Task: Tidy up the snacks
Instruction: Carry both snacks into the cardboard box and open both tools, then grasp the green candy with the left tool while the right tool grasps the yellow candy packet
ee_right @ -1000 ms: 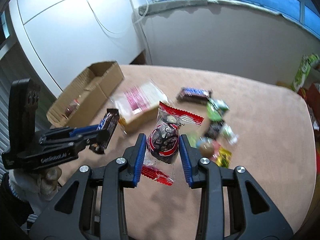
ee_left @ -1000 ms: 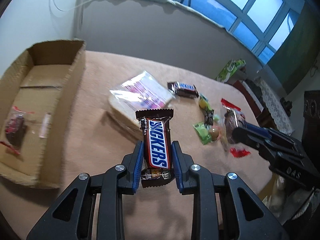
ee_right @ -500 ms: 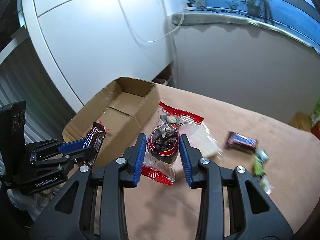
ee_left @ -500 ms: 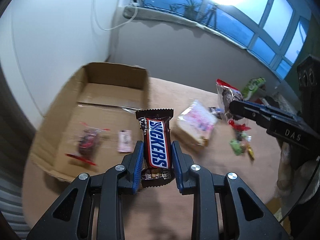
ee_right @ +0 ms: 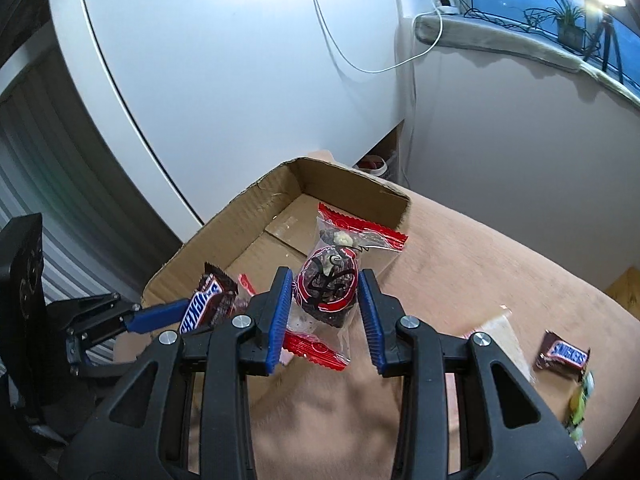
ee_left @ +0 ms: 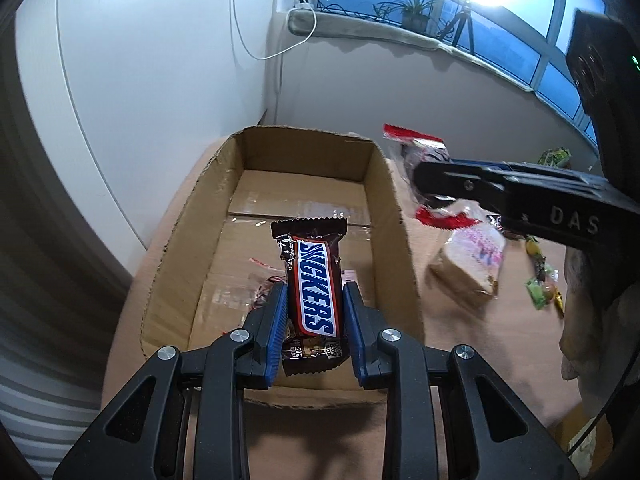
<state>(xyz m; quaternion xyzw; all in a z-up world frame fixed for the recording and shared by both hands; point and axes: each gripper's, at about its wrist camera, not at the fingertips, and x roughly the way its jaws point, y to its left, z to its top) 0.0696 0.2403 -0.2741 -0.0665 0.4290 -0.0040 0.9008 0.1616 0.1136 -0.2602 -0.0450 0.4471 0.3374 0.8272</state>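
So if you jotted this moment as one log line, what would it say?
left gripper: shut on Snickers bar, over cardboard box | right gripper: shut on red-wrapped snack, near box | next: likely drop both

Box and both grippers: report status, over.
Left gripper shut on Snickers, over box. Right gripper shut on red candy, at box's right wall. Two snacks already inside; drop path clear.
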